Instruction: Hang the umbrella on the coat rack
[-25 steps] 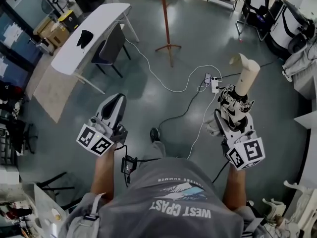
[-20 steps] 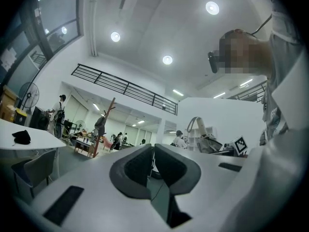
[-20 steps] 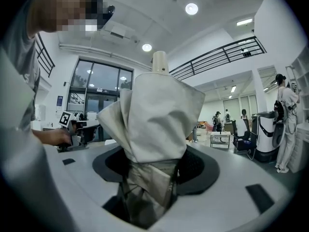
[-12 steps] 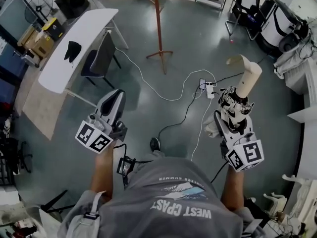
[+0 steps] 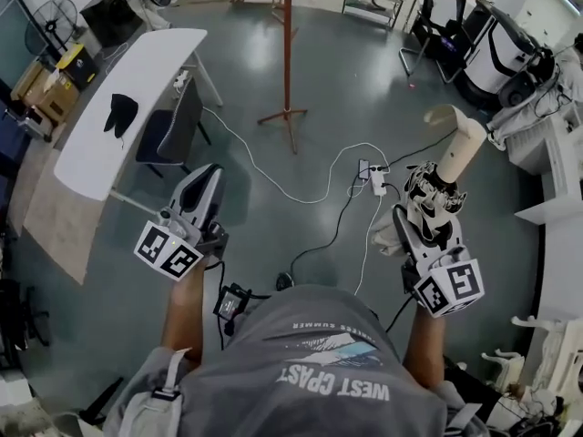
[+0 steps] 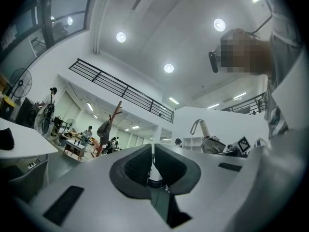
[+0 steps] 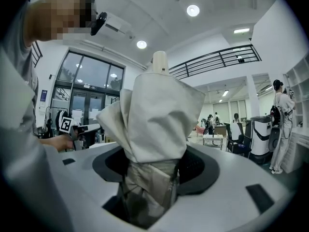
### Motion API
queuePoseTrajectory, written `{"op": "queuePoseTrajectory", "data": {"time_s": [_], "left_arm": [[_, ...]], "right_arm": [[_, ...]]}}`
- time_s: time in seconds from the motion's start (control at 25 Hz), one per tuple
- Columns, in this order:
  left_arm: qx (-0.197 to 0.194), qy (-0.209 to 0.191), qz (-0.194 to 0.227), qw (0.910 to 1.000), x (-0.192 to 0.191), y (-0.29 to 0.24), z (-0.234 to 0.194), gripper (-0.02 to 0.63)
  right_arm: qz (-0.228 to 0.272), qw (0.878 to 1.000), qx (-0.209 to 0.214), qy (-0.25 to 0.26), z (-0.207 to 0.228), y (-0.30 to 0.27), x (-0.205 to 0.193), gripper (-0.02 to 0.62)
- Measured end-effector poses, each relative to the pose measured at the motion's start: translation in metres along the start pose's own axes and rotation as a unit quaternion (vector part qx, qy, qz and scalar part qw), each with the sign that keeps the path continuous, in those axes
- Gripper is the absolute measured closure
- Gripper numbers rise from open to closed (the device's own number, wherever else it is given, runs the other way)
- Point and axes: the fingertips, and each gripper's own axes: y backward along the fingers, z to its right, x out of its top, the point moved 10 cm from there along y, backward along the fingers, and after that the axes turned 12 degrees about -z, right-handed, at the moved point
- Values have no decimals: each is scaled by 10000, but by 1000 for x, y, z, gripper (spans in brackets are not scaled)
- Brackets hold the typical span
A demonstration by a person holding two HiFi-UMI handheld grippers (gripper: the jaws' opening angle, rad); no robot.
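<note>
the right hand-held gripper (image 5: 428, 203) clamps the folded beige fabric umbrella (image 5: 453, 153), probably light and soft, by its canopy, well apart from the red-brown wooden coat rack (image 5: 287, 62); the left hand-held gripper (image 5: 202, 189) is narrow and empty.

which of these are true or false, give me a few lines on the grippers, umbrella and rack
The right gripper is shut on the umbrella. True.
The rack stands on the floor ahead of the person. True.
The umbrella hangs on the rack. False: the right gripper holds it, well apart from the rack.
The left gripper holds a bag. False: its jaws are together on nothing.
</note>
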Motion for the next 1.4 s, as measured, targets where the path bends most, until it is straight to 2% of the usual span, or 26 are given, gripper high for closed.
{"op": "queuePoseTrajectory", "data": {"time_s": [0.12, 0.32, 0.48, 0.76, 0.96, 1.4], "left_arm": [[-122, 86, 41, 9999, 3, -5, -29, 574], [-232, 171, 129, 9995, 2, -13, -49, 574], [-166, 213, 155, 9995, 3, -14, -62, 575], [326, 245, 236, 9989, 3, -8, -83, 575], [828, 195, 176, 9962, 8, -15, -85, 575], [1592, 67, 66, 9872, 5, -113, -74, 575]], "right_arm": [[-20, 10000, -44, 9, -12, -22, 14, 305], [-34, 9999, -126, 64, -14, -38, 26, 305], [-56, 9999, -91, 64, -10, -57, 35, 305], [-28, 9998, 151, 126, 14, -101, 49, 305], [23, 9986, 522, 114, 47, -141, 62, 305], [-123, 9917, 1269, 137, 166, -224, 75, 305]]}}
